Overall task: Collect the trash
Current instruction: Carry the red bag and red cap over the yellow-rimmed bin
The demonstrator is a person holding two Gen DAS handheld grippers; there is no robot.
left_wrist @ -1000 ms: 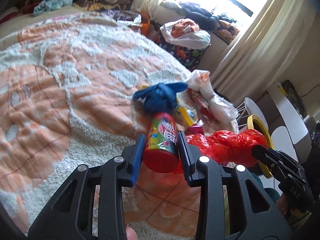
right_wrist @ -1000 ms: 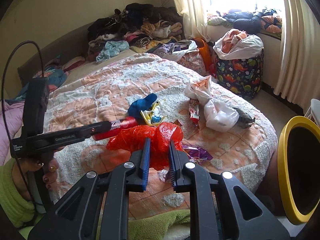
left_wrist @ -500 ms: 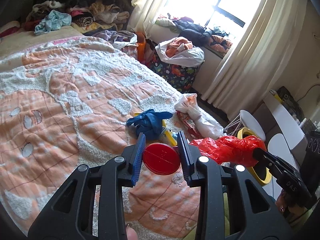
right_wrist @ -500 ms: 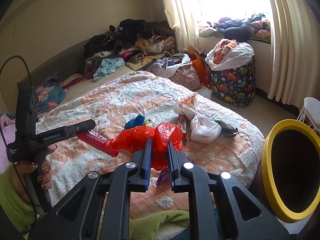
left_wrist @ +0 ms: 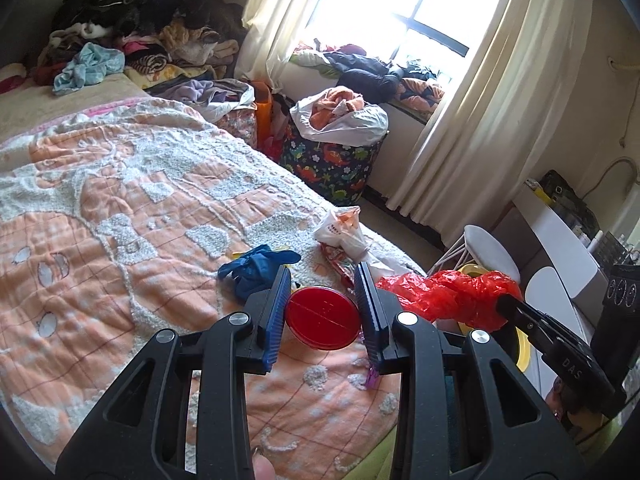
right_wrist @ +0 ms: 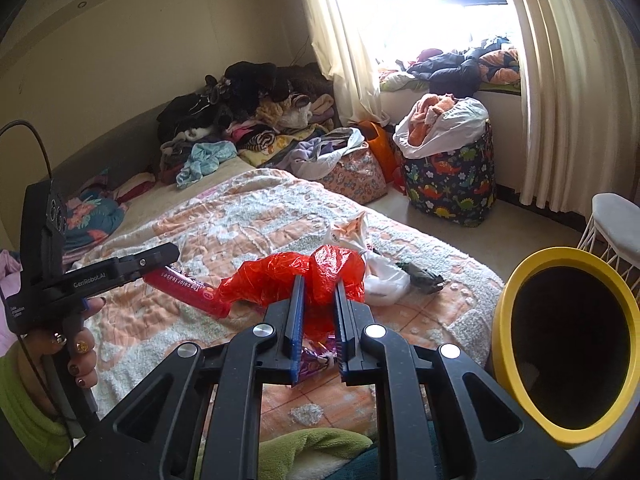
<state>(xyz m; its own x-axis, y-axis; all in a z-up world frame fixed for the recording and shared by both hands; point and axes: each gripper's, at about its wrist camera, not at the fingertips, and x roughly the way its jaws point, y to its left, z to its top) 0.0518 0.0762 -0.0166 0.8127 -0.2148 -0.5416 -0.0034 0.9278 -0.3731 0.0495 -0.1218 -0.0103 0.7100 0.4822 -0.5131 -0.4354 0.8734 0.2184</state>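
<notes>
My left gripper point(left_wrist: 322, 300) is shut on a red candy tube point(left_wrist: 322, 317), whose round end faces the camera; in the right wrist view the tube point(right_wrist: 180, 286) sticks out level from that gripper point(right_wrist: 160, 258). My right gripper point(right_wrist: 317, 312) is shut on a crumpled red plastic bag point(right_wrist: 296, 276), lifted above the bed; the same bag point(left_wrist: 444, 292) shows at the right in the left wrist view. A yellow-rimmed bin point(right_wrist: 568, 344) stands close on the right. On the blanket lie a white plastic bag point(right_wrist: 376, 268), a blue rag point(left_wrist: 256, 266) and a purple wrapper point(right_wrist: 316, 356).
The orange and white blanket point(left_wrist: 120, 220) covers the bed. A dinosaur-print hamper point(right_wrist: 448, 176) full of clothes stands by the curtain point(right_wrist: 560, 80). Piled clothes point(right_wrist: 248, 120) fill the bed's far end. A white wire stool point(right_wrist: 612, 232) is beyond the bin.
Both grippers have risen from the blanket with their loads. The tube has tipped from slanted down to end-on. The red bag hangs higher and the bin looms larger on the right.
</notes>
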